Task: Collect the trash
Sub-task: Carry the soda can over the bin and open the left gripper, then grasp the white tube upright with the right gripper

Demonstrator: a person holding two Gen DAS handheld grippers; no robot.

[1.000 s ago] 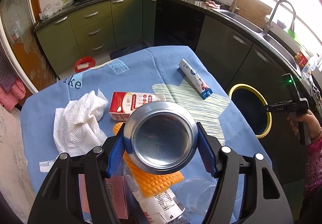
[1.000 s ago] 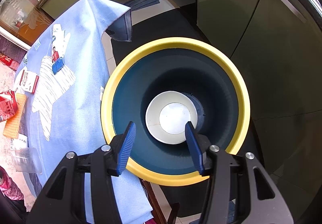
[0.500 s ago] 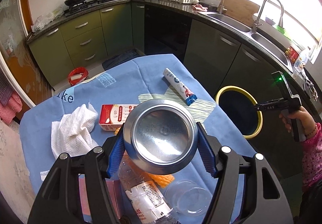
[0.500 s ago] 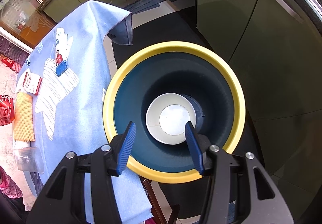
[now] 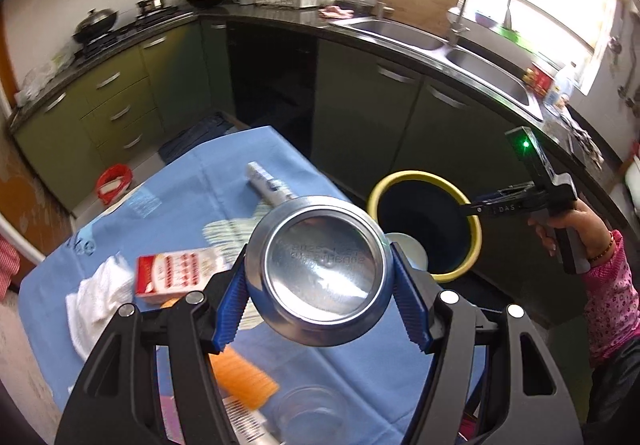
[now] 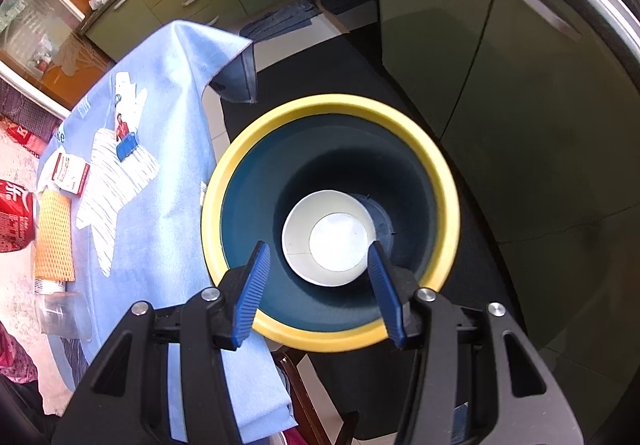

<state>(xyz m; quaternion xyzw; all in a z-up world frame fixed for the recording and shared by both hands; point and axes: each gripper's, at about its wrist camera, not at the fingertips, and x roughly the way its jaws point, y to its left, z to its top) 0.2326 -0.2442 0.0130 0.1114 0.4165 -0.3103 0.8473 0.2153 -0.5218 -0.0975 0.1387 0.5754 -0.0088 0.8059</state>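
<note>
My left gripper (image 5: 320, 281) is shut on a metal drink can (image 5: 320, 273), its silver bottom facing the camera, held above the table. The red can also shows at the left edge of the right wrist view (image 6: 14, 215). A dark bin with a yellow rim (image 5: 474, 241) stands beside the table; it shows from above in the right wrist view (image 6: 448, 173), with a white paper cup (image 6: 330, 239) in its bottom. My right gripper (image 6: 318, 285) is open and empty over the bin's near rim; it also shows in the left wrist view (image 5: 480, 210).
On the blue tablecloth (image 5: 192, 181) lie a white tube (image 5: 266, 187), a red-and-white box (image 5: 172, 277), crumpled white paper (image 5: 98, 301), orange foam netting (image 5: 244, 381) and a clear plastic cup (image 5: 312, 413). Green cabinets (image 5: 420, 125) and a sink counter stand behind the bin.
My left gripper has risen and swung right toward the bin with the can. The right gripper has pulled back slightly from the bin and stays open.
</note>
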